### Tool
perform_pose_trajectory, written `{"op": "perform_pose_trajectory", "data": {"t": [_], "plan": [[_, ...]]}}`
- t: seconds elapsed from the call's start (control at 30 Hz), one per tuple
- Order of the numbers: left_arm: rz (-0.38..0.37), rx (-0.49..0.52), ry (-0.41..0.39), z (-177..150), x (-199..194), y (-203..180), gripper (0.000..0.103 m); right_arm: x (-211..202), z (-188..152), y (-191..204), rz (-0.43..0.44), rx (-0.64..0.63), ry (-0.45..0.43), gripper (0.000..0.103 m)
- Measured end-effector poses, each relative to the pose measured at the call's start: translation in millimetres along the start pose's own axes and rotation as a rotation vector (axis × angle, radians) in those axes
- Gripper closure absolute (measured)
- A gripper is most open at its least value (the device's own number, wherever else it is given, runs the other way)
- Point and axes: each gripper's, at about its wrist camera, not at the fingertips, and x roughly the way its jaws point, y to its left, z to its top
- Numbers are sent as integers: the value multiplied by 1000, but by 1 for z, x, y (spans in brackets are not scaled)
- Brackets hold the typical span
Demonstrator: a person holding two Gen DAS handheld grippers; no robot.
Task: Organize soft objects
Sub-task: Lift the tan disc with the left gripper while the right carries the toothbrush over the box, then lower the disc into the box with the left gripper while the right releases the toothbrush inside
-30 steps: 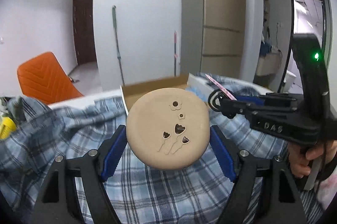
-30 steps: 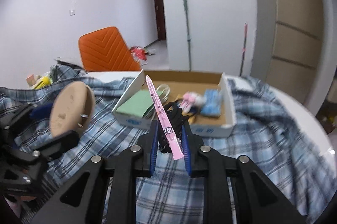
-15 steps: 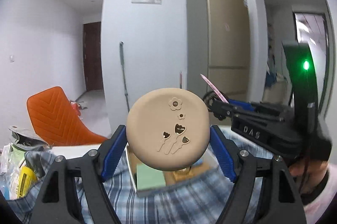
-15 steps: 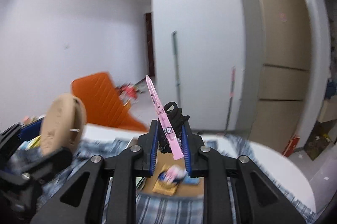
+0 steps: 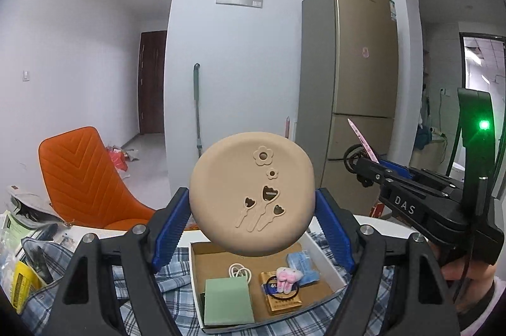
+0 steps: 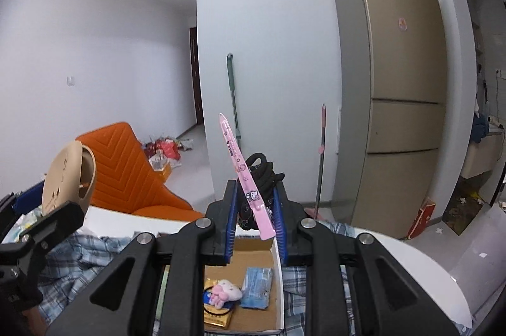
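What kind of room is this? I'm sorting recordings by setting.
Most likely a home kitchen-dining area: a tall gold fridge, a mop leaning on the wall, and an orange chair beside a table under a plaid cloth.

Right gripper [image 6: 255, 214] clamping pink strip [image 6: 245, 181], cardboard box [image 6: 253, 250] below

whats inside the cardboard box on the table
In the cardboard box: a green pouch, white cord loop, gold packet with a pink plush on it, blue tissue pack. The tan round case hides its back.
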Motion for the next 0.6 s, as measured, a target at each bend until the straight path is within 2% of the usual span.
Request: {"op": "perform_pose_trajectory", "data": {"t": [0.17,0.37,0.6], "plan": [[-25,-24,58,-19,23,8,23,18,-20,-1,31,3,54,83],[-14,-11,112,-47,49,17,23,42,-42,-3,73,-2,143,83],[-12,-49,202,-74,77,30,22,78,-67,-12,104,42,289,83]]}}
